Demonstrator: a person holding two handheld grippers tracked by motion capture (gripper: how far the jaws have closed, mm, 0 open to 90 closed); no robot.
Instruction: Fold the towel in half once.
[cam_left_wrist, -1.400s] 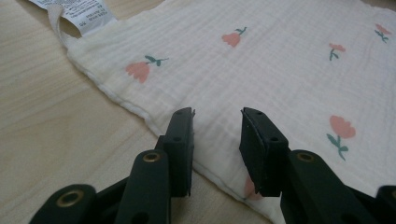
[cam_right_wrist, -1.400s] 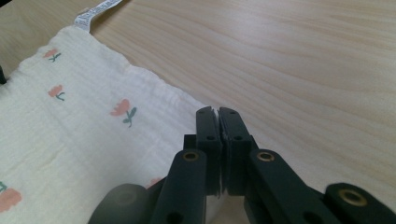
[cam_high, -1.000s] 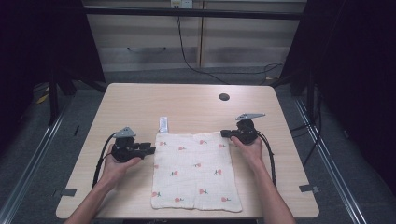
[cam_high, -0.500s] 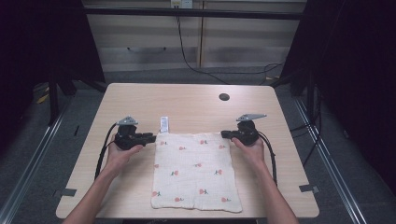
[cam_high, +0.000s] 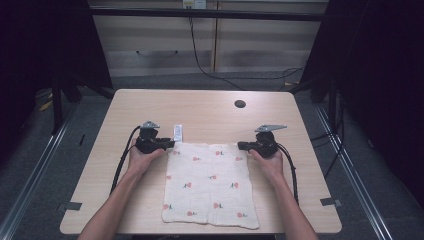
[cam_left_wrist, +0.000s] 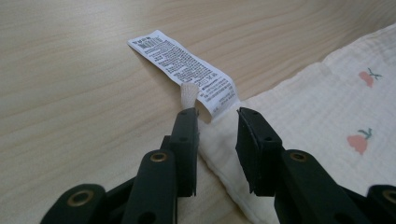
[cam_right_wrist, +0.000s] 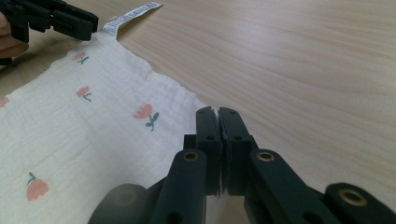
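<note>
A white cloth (cam_high: 210, 182) printed with small red flowers lies spread flat on the wooden table (cam_high: 210, 107). A white care label (cam_high: 177, 132) sticks out from its far left corner. My left gripper (cam_high: 170, 145) lies at that corner. In the left gripper view its jaws (cam_left_wrist: 217, 116) stand apart astride the cloth's edge (cam_left_wrist: 327, 116), just short of the label (cam_left_wrist: 187, 70). They have just been opening a little, and the pads do not press the fabric. My right gripper (cam_high: 241, 146) is shut on the far right corner, a sliver of cloth (cam_right_wrist: 93, 135) pinched at its tips (cam_right_wrist: 218, 112).
A dark round hole (cam_high: 240, 104) sits in the tabletop at the far right. Black cables trail from both grippers along the table's sides. Bare wood lies beyond the cloth. The cloth's near edge reaches almost to the front edge of the table.
My left hand has moved away from the person and slightly right, up to the cloth's far left corner by the label. The right hand and the cloth have stayed put.
</note>
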